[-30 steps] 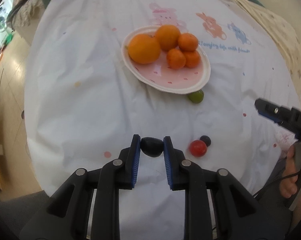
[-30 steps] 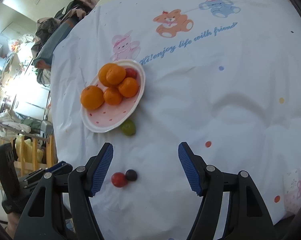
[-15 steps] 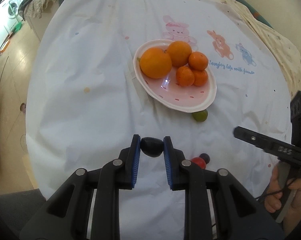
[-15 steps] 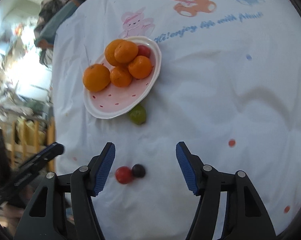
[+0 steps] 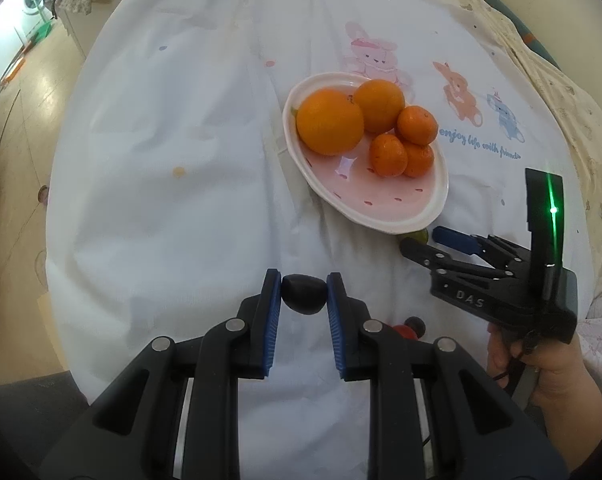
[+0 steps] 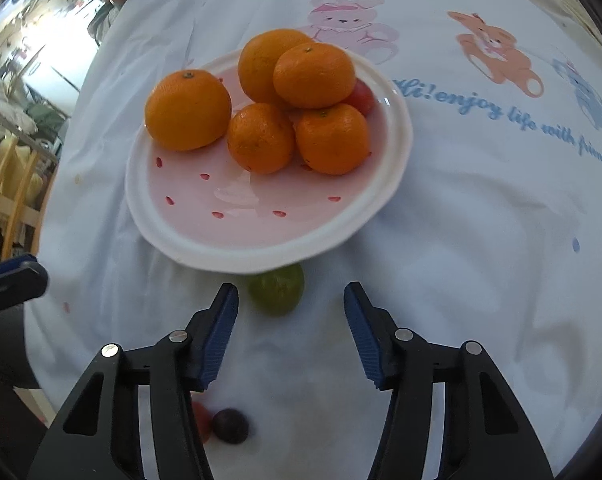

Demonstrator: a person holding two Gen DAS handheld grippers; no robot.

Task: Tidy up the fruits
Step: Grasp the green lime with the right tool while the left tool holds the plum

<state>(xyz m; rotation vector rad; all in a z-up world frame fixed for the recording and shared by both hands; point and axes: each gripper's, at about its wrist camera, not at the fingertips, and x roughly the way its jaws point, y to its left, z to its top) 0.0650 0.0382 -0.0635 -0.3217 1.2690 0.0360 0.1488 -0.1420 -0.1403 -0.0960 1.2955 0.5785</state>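
just a glossy dark plum [image 5: 303,294]

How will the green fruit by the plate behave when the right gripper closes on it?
The green fruit looks round and smooth, so it may roll or squirt sideways on the wrinkled cloth. It sits against the plate rim, which may stop it. The right gripper is open wider than the fruit.

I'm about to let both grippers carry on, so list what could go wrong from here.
1. The green fruit lies tucked against the plate rim; the open right gripper closing on it could nudge the plate.
2. The oranges are stacked; adding the dark fruit held by the left gripper might roll one off.
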